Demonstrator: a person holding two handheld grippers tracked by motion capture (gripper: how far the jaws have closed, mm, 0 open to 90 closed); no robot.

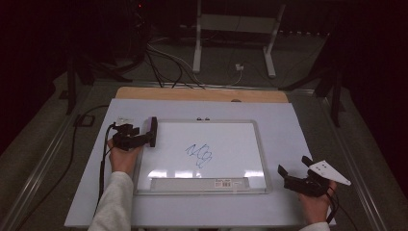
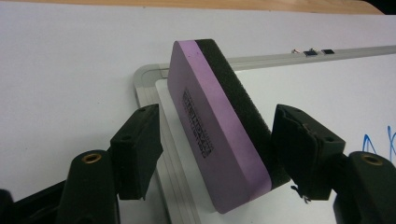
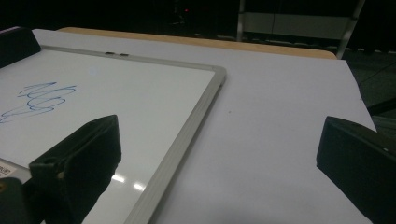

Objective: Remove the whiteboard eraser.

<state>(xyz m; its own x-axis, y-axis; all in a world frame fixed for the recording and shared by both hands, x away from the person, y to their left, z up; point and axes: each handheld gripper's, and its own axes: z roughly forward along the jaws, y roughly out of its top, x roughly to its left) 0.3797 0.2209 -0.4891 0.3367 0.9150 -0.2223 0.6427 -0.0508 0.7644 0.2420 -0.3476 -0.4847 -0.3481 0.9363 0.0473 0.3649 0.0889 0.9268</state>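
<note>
The left gripper (image 2: 217,140) brackets the purple eraser (image 2: 212,130) at centre frame, jaws not yet clamped. It stands on edge for wiping the blue scribble (image 1: 199,155). The right gripper (image 1: 295,169) waits at lower right with jaws apart.

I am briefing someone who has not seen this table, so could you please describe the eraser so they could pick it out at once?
Start at the framed whiteboard lying flat on the white table, with a blue scribble near its middle. At the board's far left corner, the eraser stands on edge between the jaws of the left gripper. It is a rounded block with a purple printed face and a black felt layer, unlike anything nearby.
</note>
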